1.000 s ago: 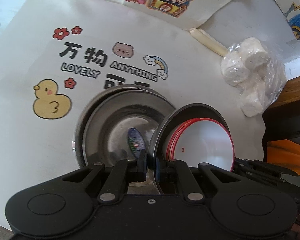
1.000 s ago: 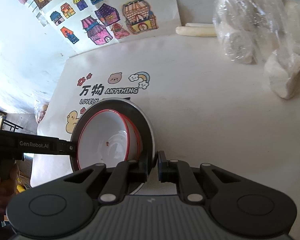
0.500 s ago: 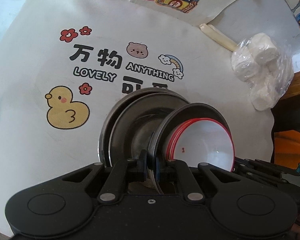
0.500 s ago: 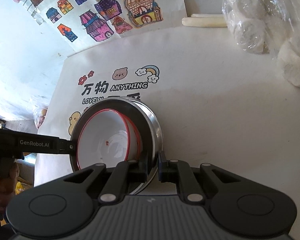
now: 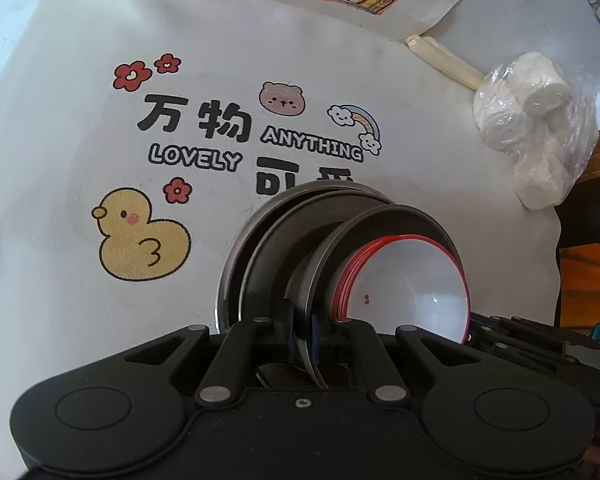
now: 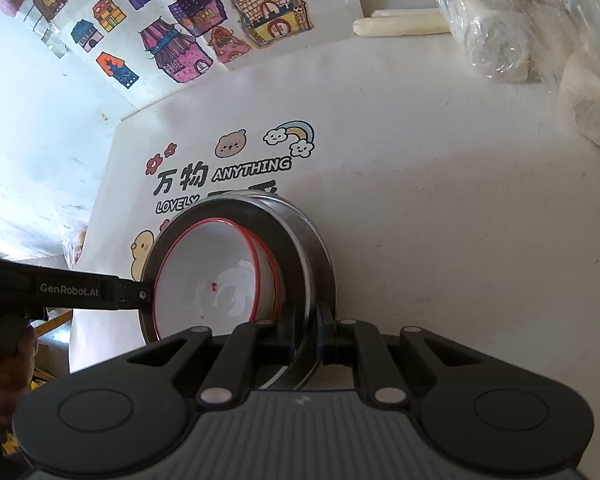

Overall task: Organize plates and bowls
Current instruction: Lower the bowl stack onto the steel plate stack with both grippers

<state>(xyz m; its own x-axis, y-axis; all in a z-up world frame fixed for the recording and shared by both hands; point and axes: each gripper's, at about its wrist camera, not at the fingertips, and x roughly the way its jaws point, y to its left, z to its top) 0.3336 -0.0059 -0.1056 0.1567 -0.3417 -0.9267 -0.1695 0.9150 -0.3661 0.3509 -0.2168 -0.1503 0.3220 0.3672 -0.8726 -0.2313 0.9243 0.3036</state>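
Both grippers clamp one steel plate (image 5: 384, 220) by opposite rim edges: left gripper (image 5: 300, 330) and right gripper (image 6: 304, 328). White red-rimmed bowls (image 6: 220, 280) sit nested on it, lower centre, over a steel plate stack (image 5: 252, 256) on the printed cloth (image 5: 80, 120).

Both grippers clamped, pointing steeply down

The left gripper (image 5: 300, 330) has its jaws nearly together, pinching a thin metal rim. The right gripper (image 6: 304, 330) is closed the same way on the opposite edge. In the right wrist view the left gripper reaches in from the left, a hand (image 6: 4, 368) around its handle
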